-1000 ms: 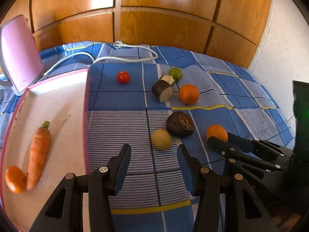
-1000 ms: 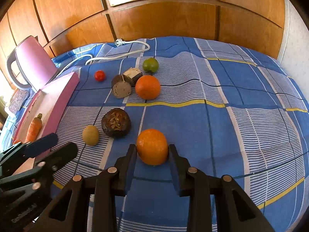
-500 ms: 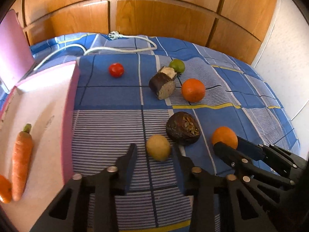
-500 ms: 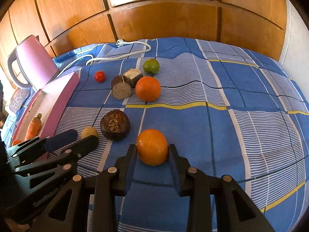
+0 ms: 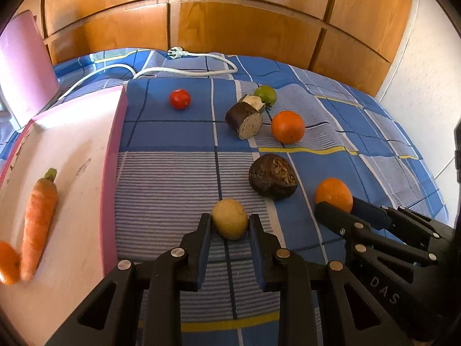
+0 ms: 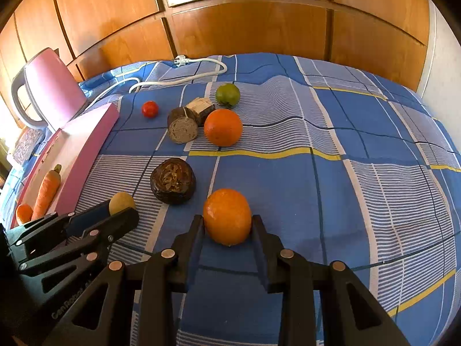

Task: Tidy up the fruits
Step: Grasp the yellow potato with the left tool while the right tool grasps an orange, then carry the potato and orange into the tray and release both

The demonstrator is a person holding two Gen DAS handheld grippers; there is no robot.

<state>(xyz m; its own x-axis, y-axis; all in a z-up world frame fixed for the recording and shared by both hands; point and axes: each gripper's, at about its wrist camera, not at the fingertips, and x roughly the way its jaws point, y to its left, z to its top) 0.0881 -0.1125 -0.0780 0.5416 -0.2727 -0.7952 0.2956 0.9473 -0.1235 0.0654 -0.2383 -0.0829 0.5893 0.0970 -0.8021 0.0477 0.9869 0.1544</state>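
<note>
L jaws grip potato (image 5: 230, 218), R jaws grip orange (image 6: 227, 216); blue checked bedspread (image 6: 331, 173), wood wardrobe (image 6: 245, 26).

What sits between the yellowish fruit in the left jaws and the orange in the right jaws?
The dark brown fruit sits between and slightly behind the yellowish fruit and the orange; left wrist view.

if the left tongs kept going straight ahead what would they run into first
The yellowish round fruit already sits between the left tongs; past it, probably the dark brown fruit, though depth is unclear.

Home bedroom, blue checked bedspread (image 6: 317, 178), wooden wardrobe doors (image 6: 259, 28) behind, white power cord (image 5: 184, 69) lying across it
</note>
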